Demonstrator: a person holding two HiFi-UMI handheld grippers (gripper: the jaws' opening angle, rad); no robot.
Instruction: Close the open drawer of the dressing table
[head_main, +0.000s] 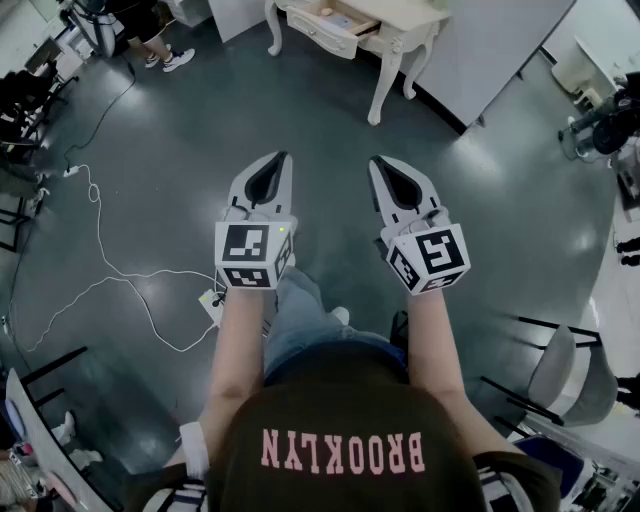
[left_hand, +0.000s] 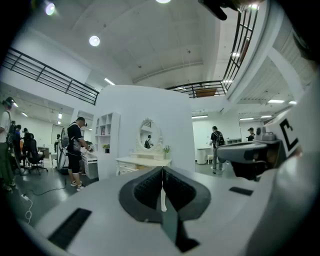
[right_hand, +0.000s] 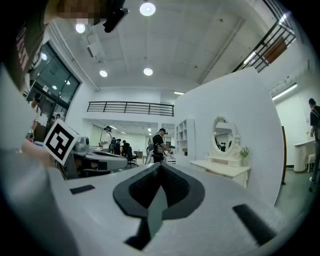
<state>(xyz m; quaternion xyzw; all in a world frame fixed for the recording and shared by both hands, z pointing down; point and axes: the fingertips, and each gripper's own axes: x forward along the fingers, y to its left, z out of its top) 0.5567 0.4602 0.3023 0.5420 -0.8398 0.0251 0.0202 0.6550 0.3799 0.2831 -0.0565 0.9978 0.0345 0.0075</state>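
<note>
Both the left gripper (head_main: 283, 158) and right gripper (head_main: 377, 162) are pinched fully closed, nothing in them. The open drawer (head_main: 335, 28) of the dressing table (head_main: 408, 14) sits at 12 o'clock, well clear of the fingertips.

**One word legible**

"BROOKLYN" (head_main: 343, 452) is printed in pink capitals on the person's dark shirt (head_main: 340, 400) and is seen upside down in the head view. Black-and-white square markers (head_main: 247, 243) are carried on the cubes of the left tool (head_main: 283, 160) and the right tool (head_main: 378, 162).
</note>
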